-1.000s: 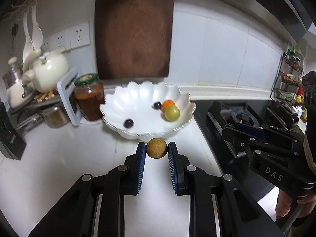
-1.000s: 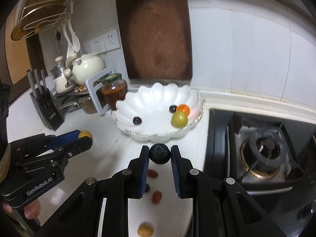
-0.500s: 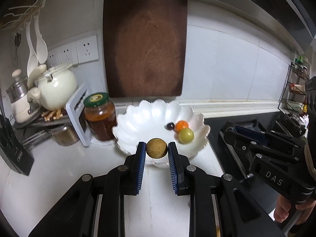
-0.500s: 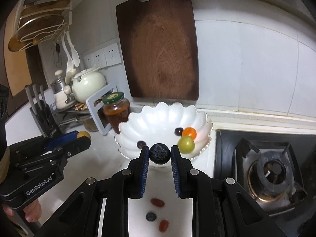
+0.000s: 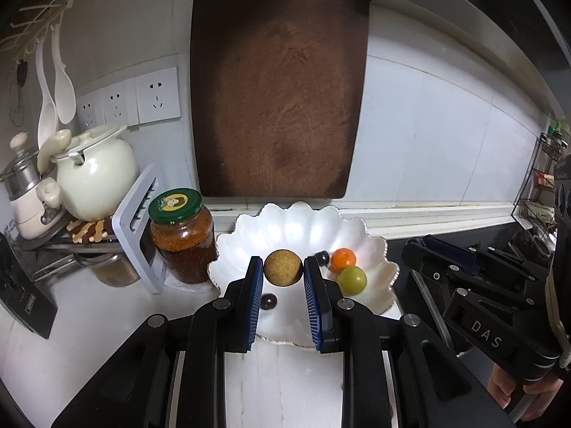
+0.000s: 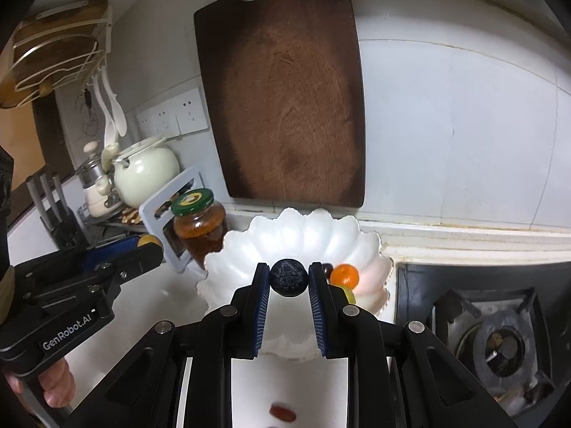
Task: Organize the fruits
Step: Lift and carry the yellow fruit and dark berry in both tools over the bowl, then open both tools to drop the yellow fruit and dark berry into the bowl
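The blue pads (image 5: 254, 296) of the left gripper (image 5: 283, 271) press on a round tan-brown fruit (image 5: 283, 268), one pad on each side, so the jaws are narrow and holding it; the fruit hangs above the near part of the white scalloped bowl (image 5: 374, 249); the right gripper (image 6: 289, 278) does the same w/ a dark blue-black fruit (image 6: 289, 277), clamped between its pads, also over the bowl's near side, not touching it.

Inside the bowl lie an orange fruit (image 5: 343, 259), a green fruit (image 5: 352, 280) touching it in front, a small dark fruit (image 5: 323, 257) just beside the orange one, and another dark fruit (image 5: 268, 301) apart, near the left pad.

On the white counter (image 6: 178, 296), in front of the bowl, lies a red oblong fruit (image 6: 282, 413), blurred at the bottom edge of the right view.

Left of the bowl stands a jar (image 5: 182, 235) w/ green lid, close to the rim; beside it a grey rack (image 5: 137, 228) and a cream pot (image 5: 94, 174); behind the bowl a dark wooden cutting board (image 5: 278, 89) is against the tiled wall; on the right the gas hob (image 6: 499, 342).
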Tool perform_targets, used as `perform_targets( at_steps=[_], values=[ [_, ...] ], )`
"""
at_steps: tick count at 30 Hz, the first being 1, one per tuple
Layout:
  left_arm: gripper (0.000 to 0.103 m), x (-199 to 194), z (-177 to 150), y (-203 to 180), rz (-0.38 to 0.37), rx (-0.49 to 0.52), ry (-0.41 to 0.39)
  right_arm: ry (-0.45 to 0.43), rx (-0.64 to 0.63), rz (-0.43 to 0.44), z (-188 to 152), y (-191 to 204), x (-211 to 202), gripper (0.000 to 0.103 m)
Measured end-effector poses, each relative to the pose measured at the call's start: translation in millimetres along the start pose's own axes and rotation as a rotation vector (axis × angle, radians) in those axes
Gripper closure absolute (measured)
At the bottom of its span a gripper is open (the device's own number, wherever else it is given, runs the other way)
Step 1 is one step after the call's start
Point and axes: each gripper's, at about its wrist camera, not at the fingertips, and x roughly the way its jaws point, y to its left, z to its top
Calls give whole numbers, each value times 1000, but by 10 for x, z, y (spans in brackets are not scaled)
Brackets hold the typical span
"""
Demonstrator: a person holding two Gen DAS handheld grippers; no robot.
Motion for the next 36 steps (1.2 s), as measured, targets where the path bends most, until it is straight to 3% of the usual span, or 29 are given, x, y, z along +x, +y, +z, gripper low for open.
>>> perform_targets(
  at_steps=[13,23,36],
  values=[
    [79,523,268,116,12,-5,46,67,-20,-27,297,-52,566,79],
    [79,1086,394,255,9,-61,169,145,-13,-47,393,-156,1049,79],
    [79,1788,370,271,35,-49,313,257,-1,-76,348,-365,1633,79]
  ],
)
